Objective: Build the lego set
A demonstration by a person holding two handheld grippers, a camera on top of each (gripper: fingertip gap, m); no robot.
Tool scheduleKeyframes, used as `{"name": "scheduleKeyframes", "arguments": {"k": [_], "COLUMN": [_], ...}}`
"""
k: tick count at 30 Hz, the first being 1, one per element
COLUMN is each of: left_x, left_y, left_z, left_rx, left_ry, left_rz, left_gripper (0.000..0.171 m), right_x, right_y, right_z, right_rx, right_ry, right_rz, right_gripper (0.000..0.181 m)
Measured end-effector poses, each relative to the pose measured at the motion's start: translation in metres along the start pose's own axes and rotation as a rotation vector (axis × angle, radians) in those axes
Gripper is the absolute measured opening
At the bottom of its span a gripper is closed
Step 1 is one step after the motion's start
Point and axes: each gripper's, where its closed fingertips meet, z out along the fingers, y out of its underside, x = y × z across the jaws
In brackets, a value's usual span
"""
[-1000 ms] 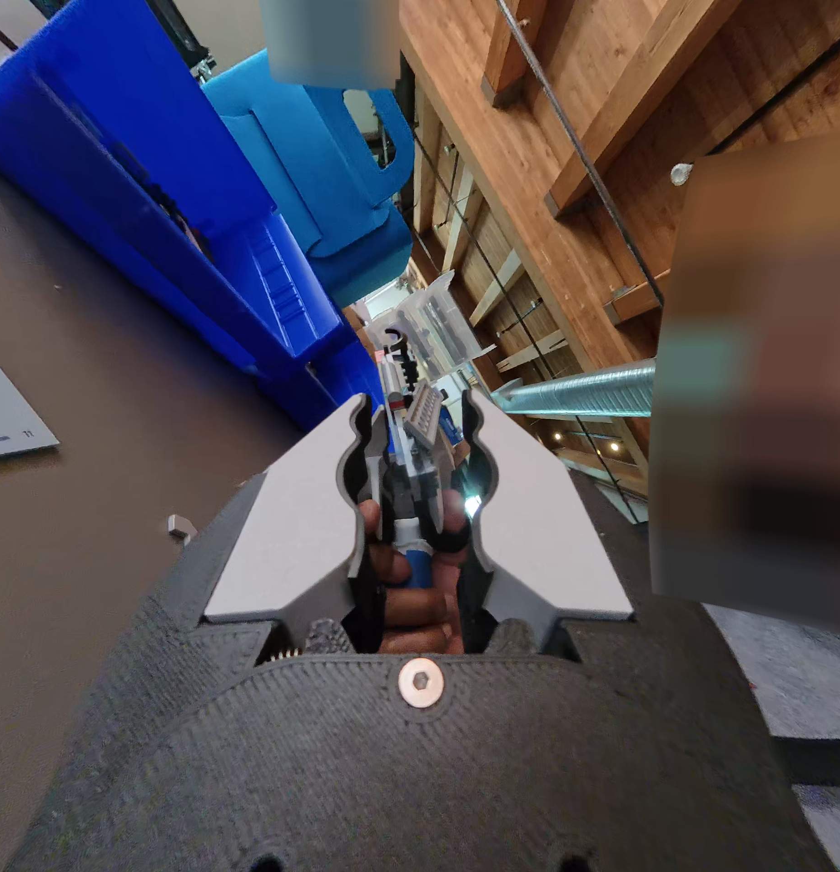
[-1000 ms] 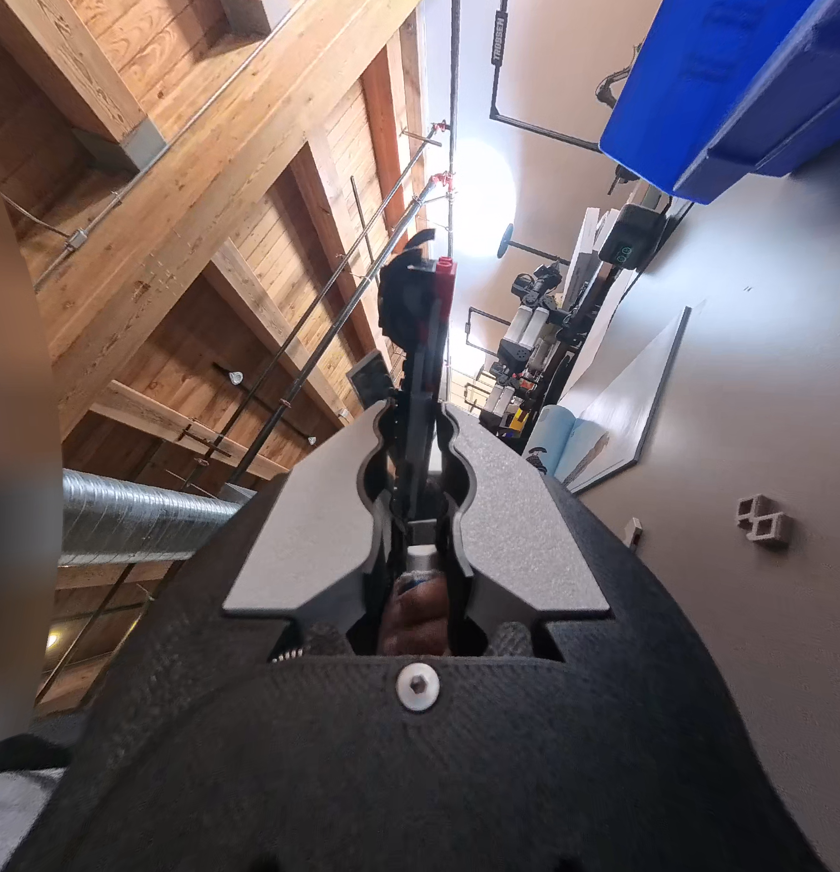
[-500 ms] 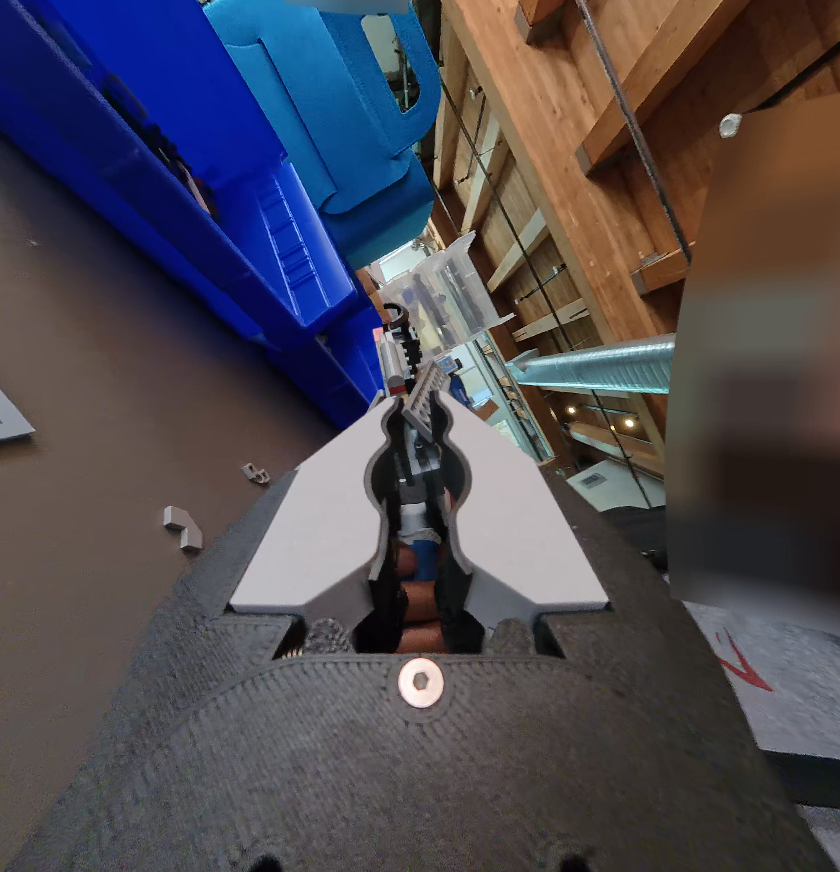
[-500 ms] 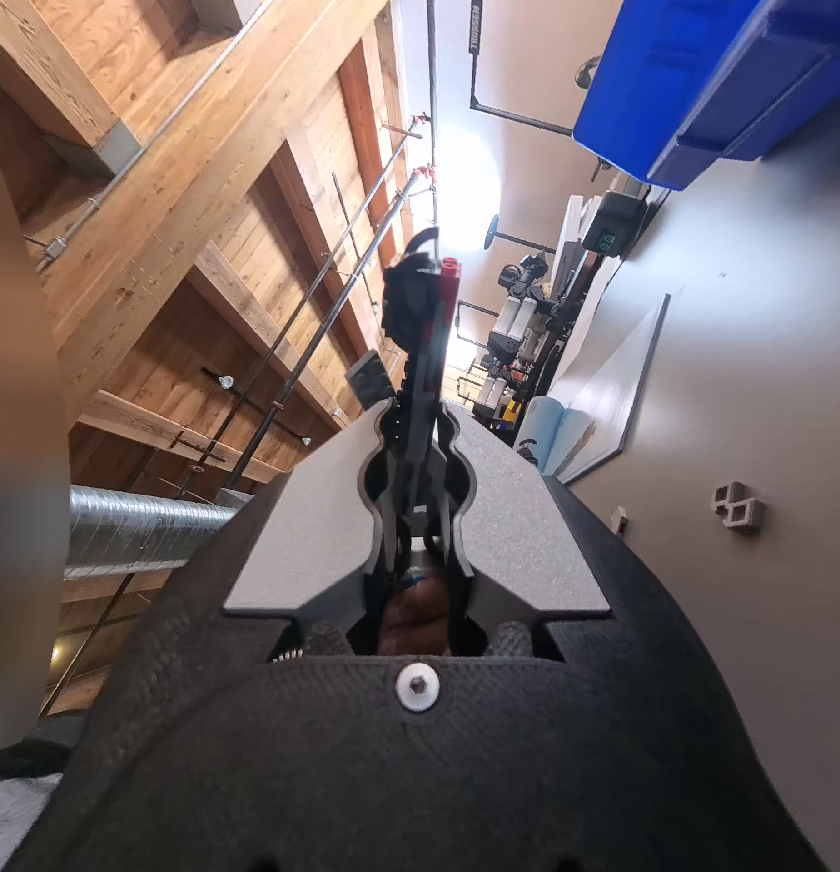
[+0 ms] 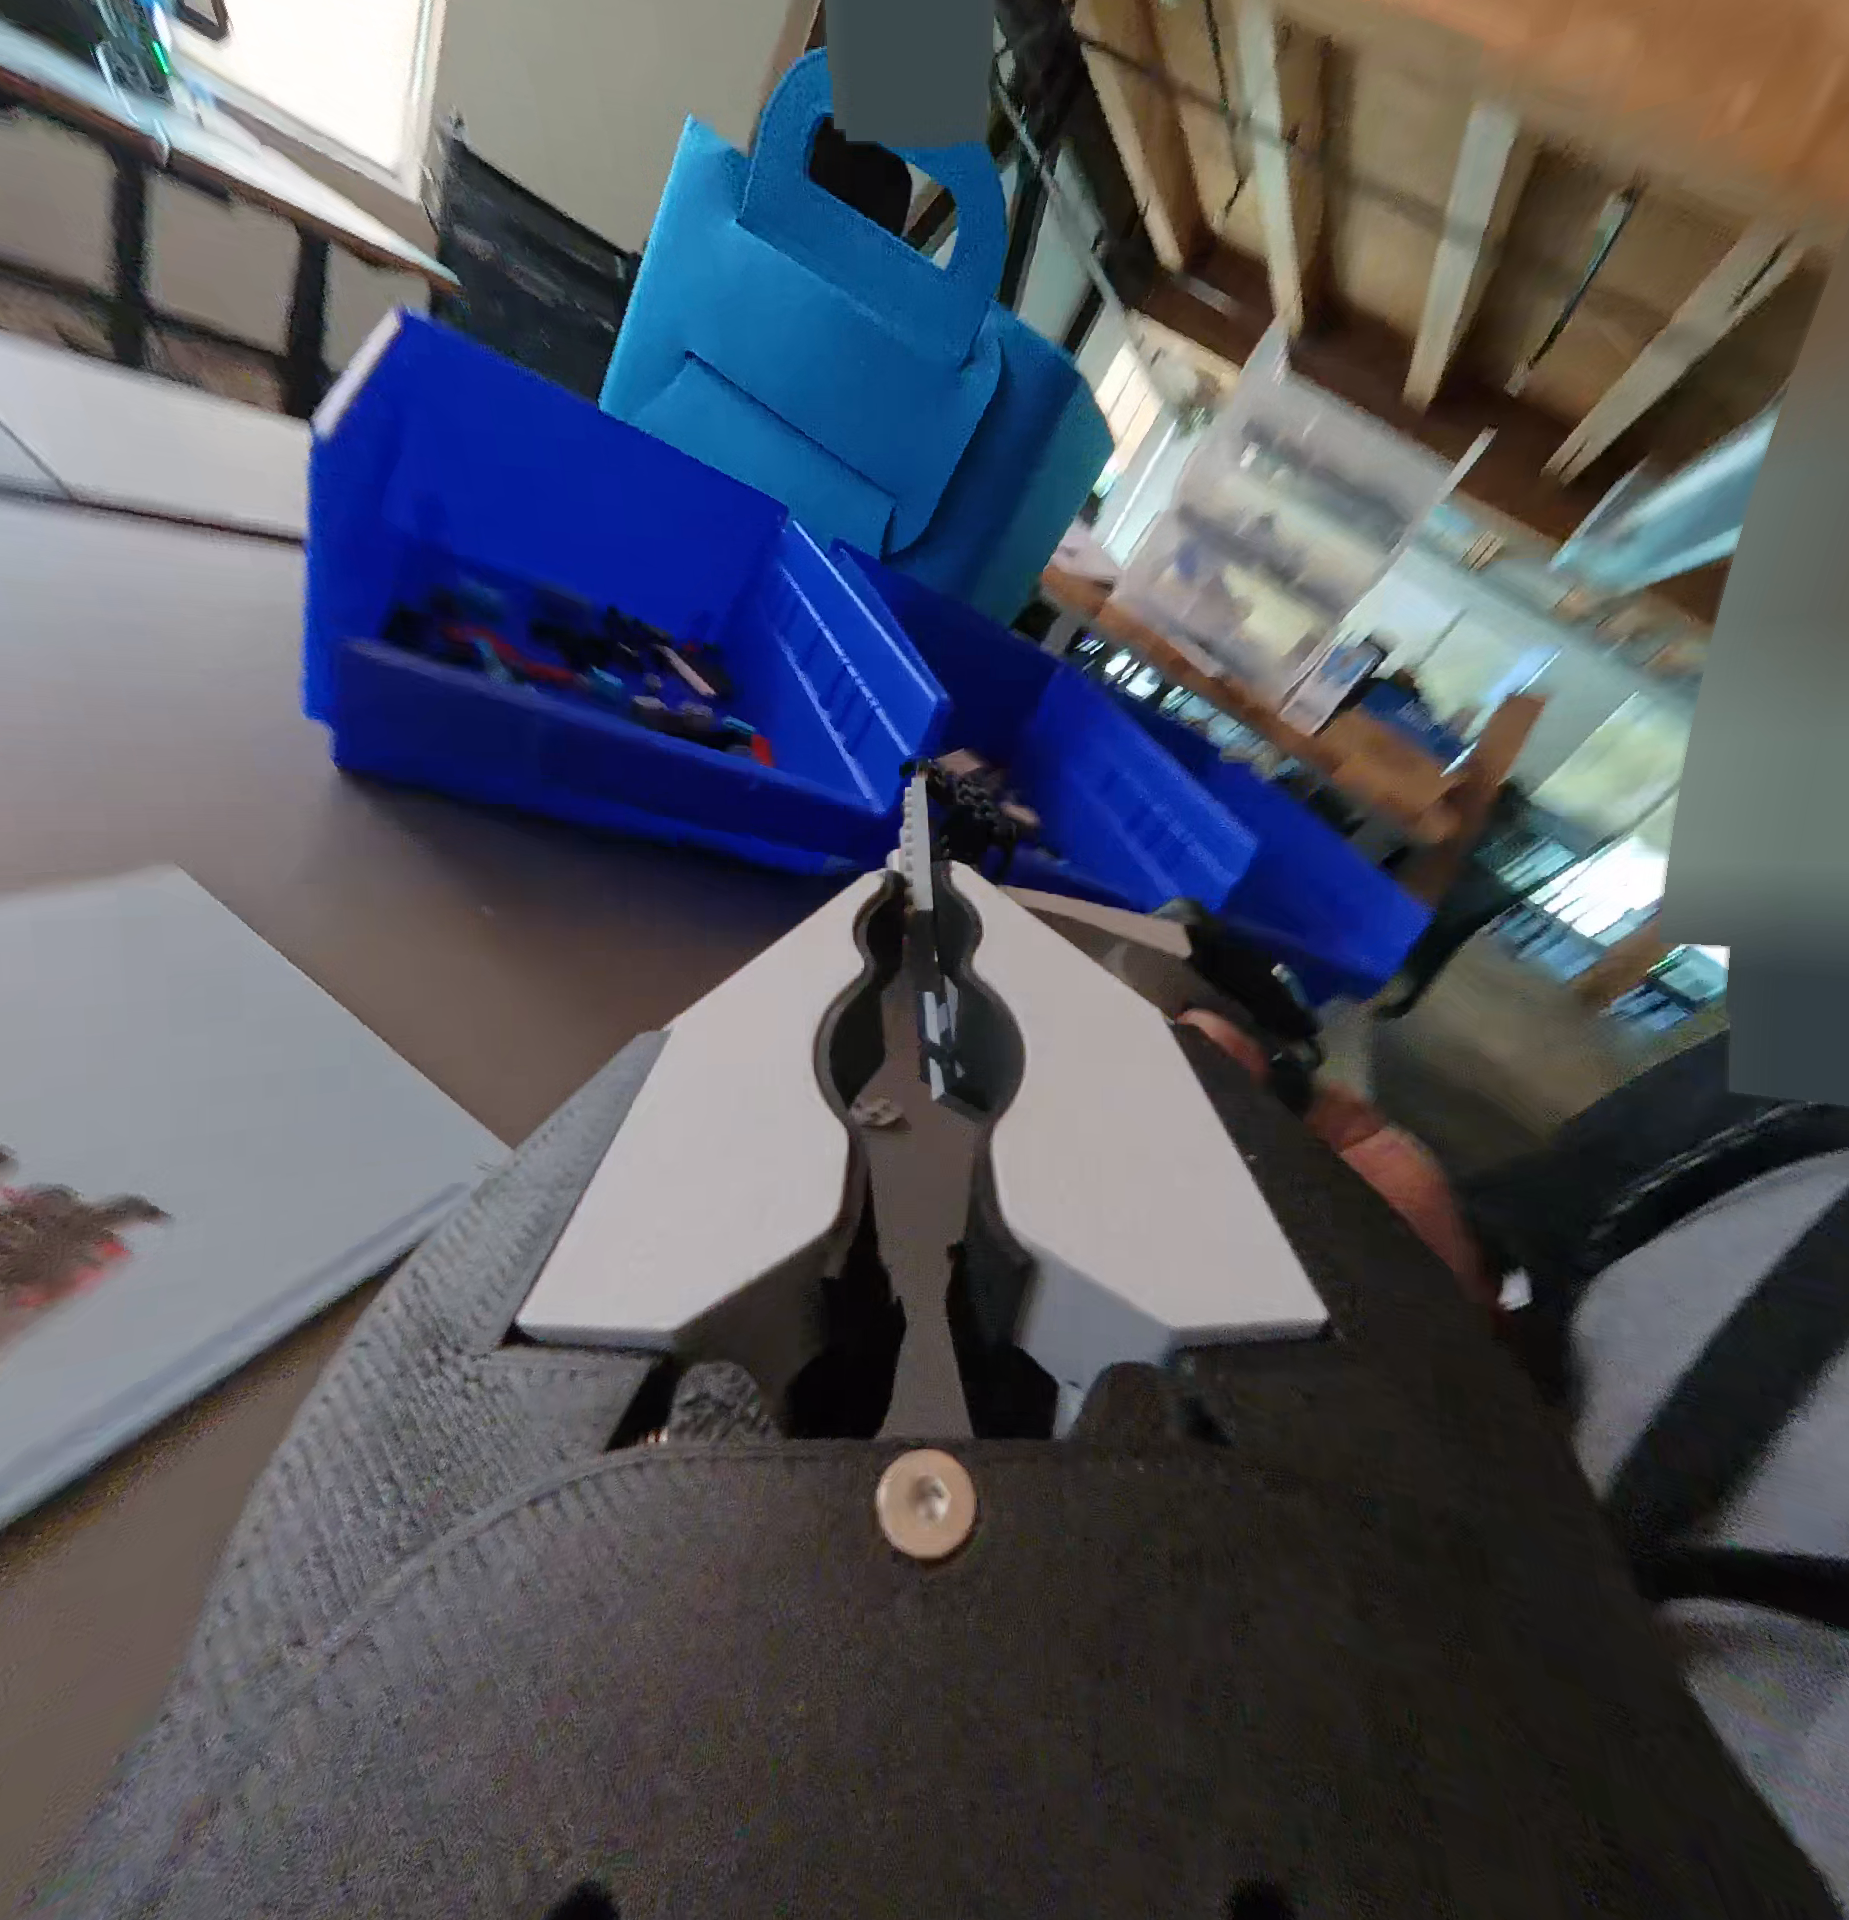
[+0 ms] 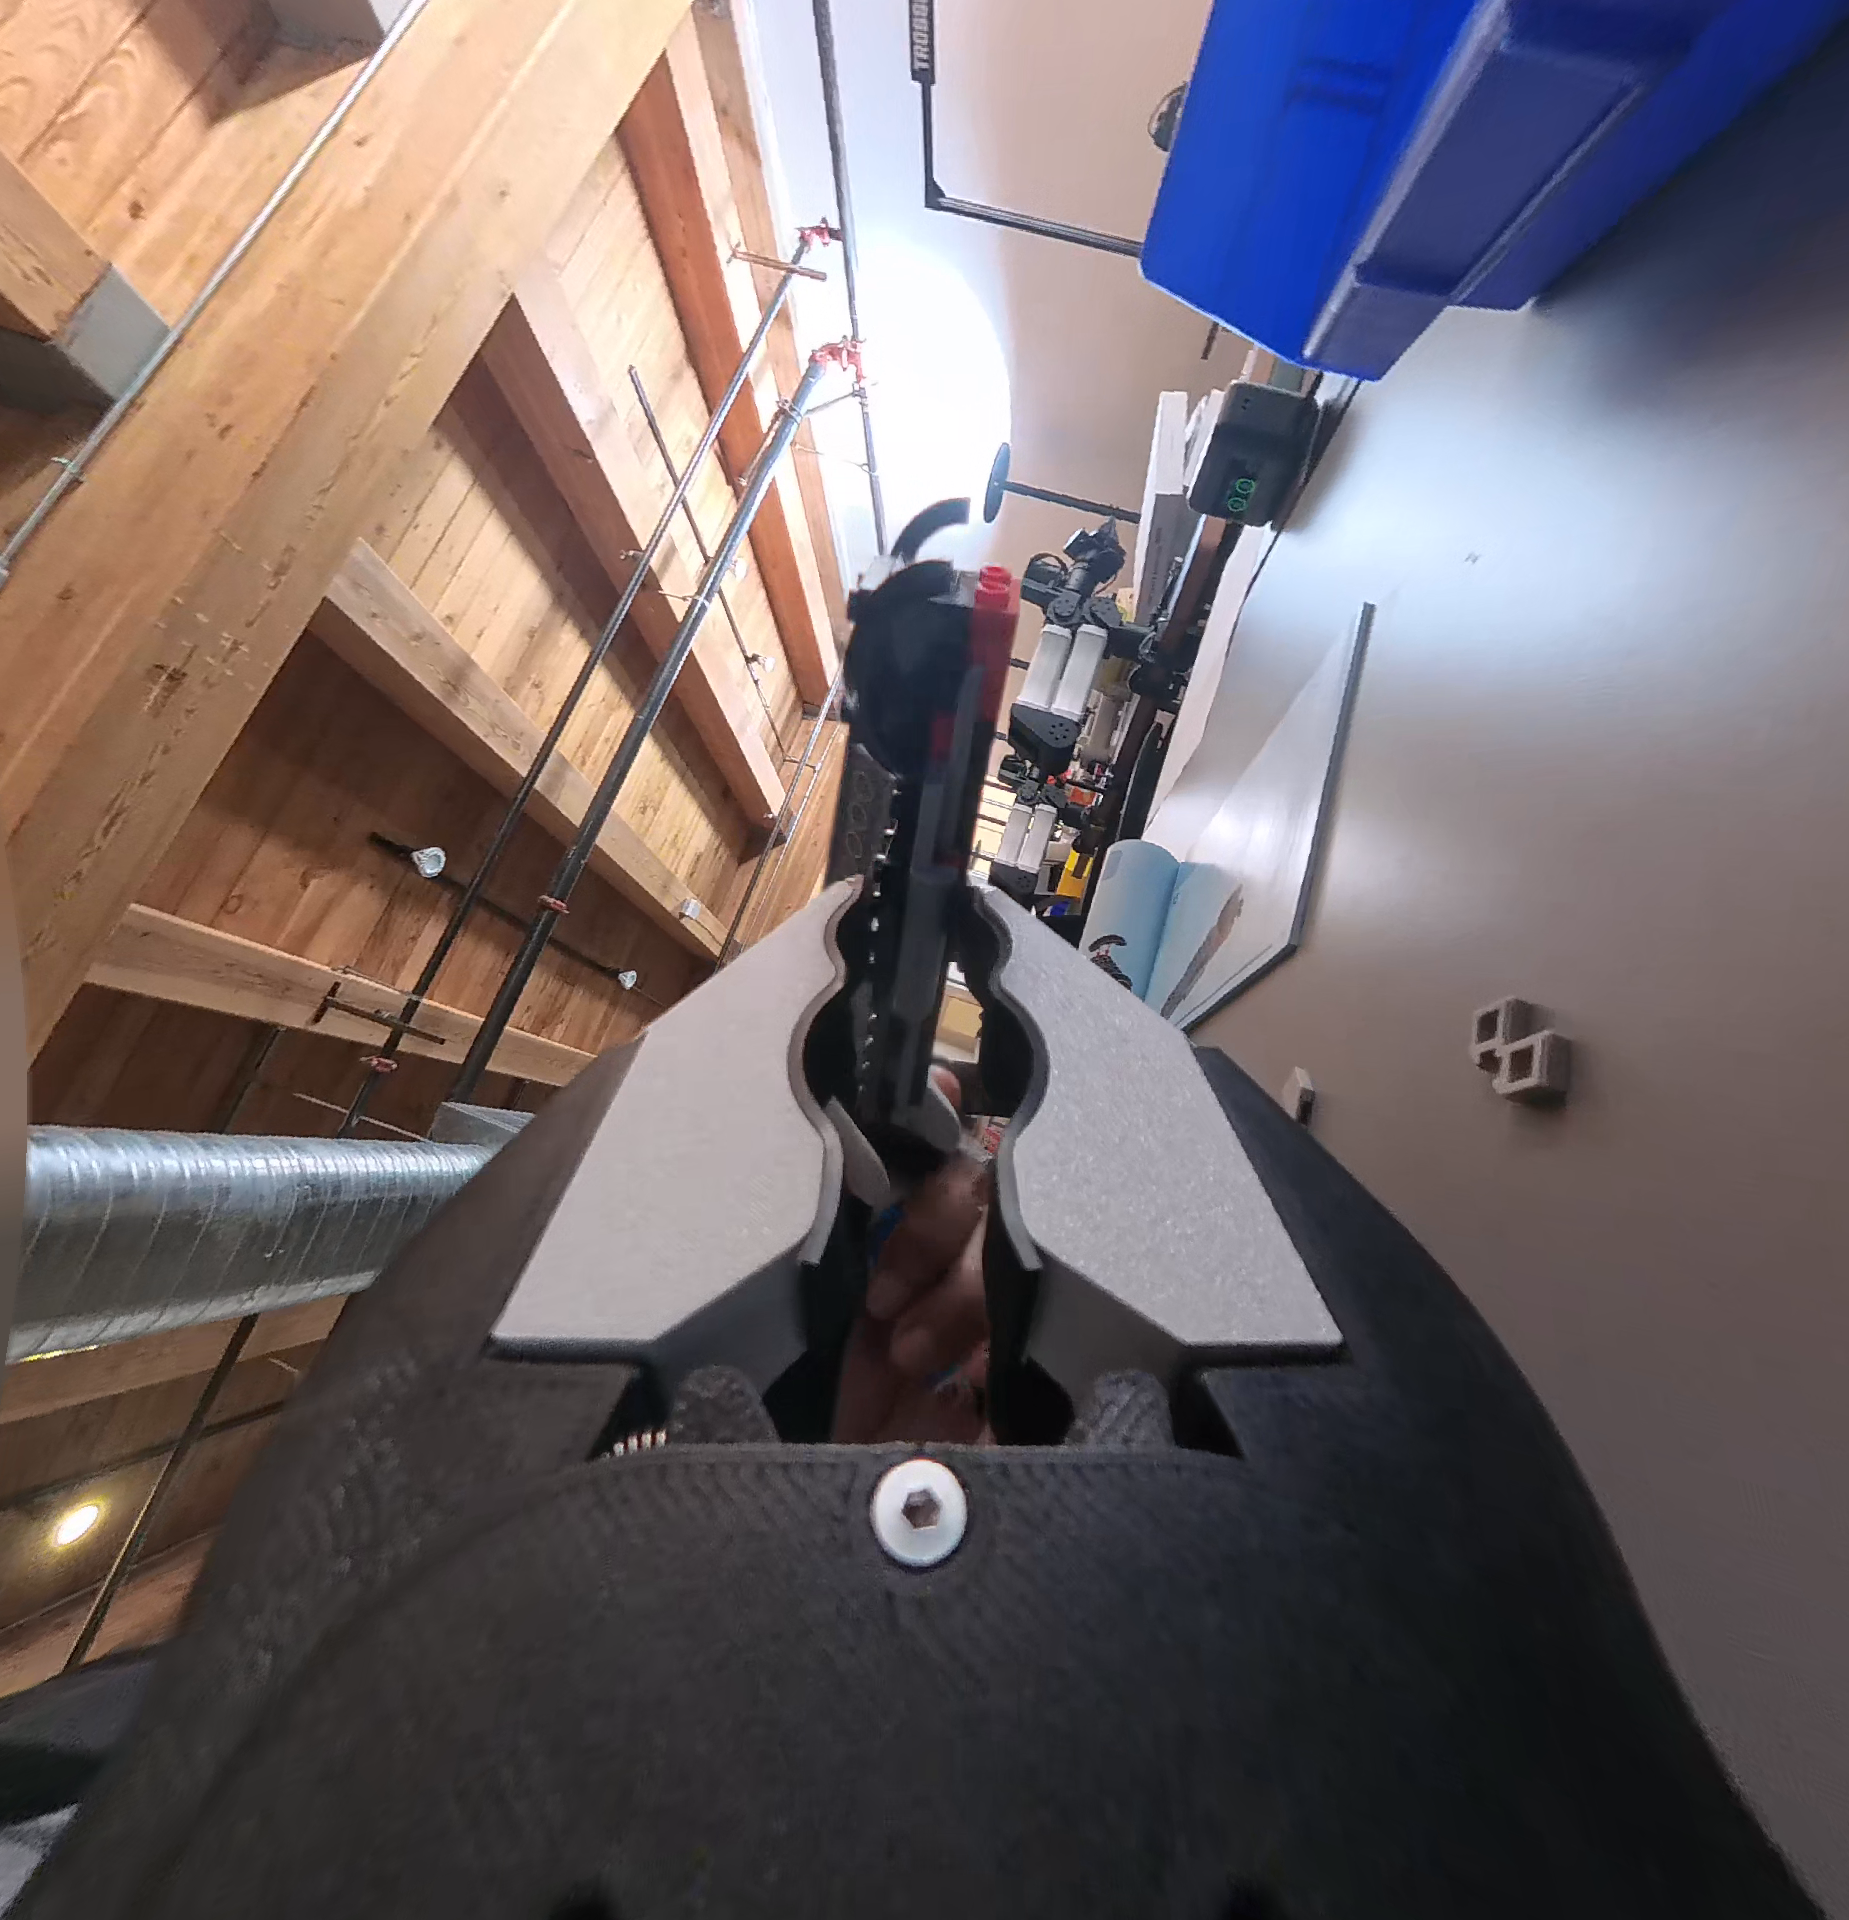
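Observation:
My left gripper is shut on a thin lego part with a white studded edge and black and blue bits. It is held above the brown table, pointing towards the blue bins. My right gripper is shut on a long black, grey and red lego assembly that sticks out past the fingertips towards the wooden ceiling. A hand shows behind the right jaws.
A blue bin of loose lego pieces, a second blue bin and a light blue box stand ahead. An instruction booklet lies at the left. Small grey bricks lie on the table near the booklet. A hand is right of my left gripper. My hands' fingertips stand some 6 cm from each other.
My left gripper shut, then swung down from facing the ceiling to face the table and bins. My right gripper stays shut on the assembly and has barely moved.

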Motion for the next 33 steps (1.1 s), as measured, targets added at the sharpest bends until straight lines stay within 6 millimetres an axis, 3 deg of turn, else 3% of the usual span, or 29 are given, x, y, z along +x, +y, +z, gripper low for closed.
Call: {"name": "scheduleKeyframes", "arguments": {"k": [6, 16, 25, 33], "left_x": [0.012, 0.008, 0.013, 0.02], "left_y": [0.006, 0.026, 0.033, 0.036], "left_z": [0.003, 0.008, 0.009, 0.006], "left_rx": [-0.091, -0.278, -0.395, -0.403], "left_ry": [-0.082, -0.098, 0.009, 0.071], "left_rz": [0.567, 1.265, 1.454, 1.381], "left_gripper": [0.004, 0.005, 0.01, 0.026], "right_x": [0.006, 0.012, 0.01, 0.01], "right_y": [0.001, 0.001, 0.001, 0.0], "right_z": [0.0, 0.0, 0.0, 0.0], "right_rx": [-0.007, -0.019, -0.022, -0.021], "right_ry": [0.032, 0.05, 0.032, 0.026], "right_rz": [0.028, 0.082, 0.089, 0.099], "right_gripper": [0.018, 0.018, 0.019, 0.019]}}
